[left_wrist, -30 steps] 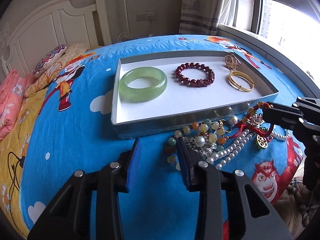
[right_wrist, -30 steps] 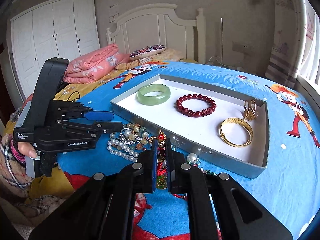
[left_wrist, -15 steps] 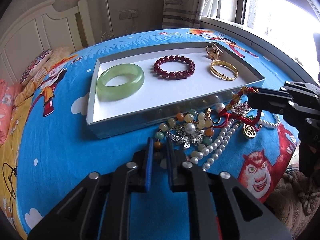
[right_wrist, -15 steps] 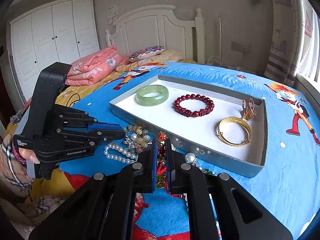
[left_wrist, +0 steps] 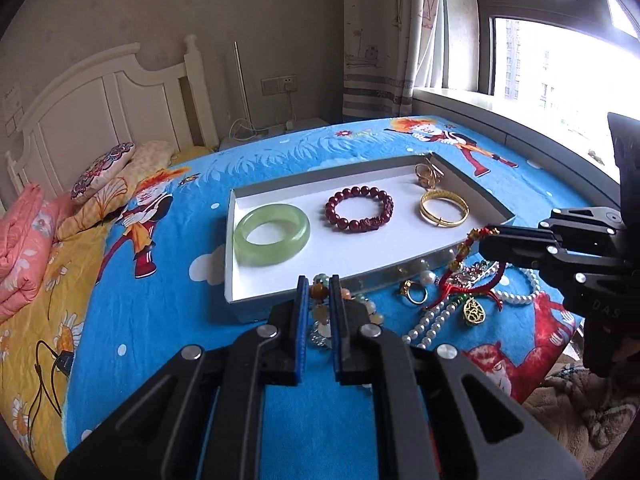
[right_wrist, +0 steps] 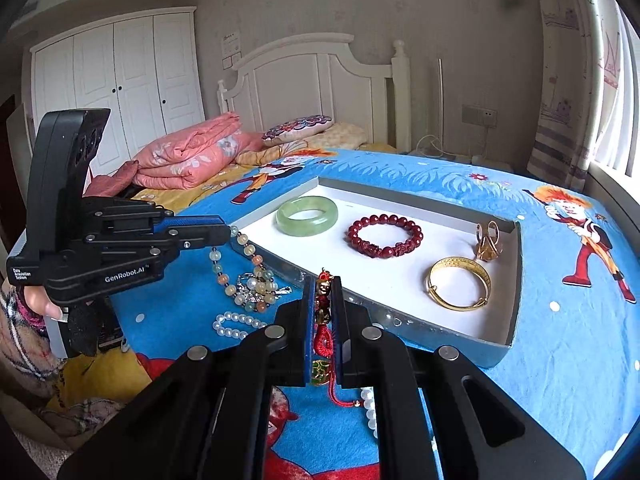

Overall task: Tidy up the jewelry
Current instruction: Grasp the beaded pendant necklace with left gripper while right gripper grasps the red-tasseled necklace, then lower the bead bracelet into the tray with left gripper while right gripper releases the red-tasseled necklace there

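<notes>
Our left hand-held gripper pinches the pastel multicoloured bead strand, lifted at the near edge of the shallow white tray. Our right hand-held gripper pinches the red cord charm bracelet above the blue cartoon bedspread.

The left hand-held gripper closed and lifted the multicolored bead bracelet.

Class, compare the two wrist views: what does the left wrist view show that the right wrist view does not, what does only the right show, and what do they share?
Only the left wrist view shows the bright window and a small gold ring on the bedspread. Only the right wrist view shows the white wardrobe. Both show the shallow white tray holding the pale green jade bangle, dark red bead bracelet and gold bangle.
</notes>
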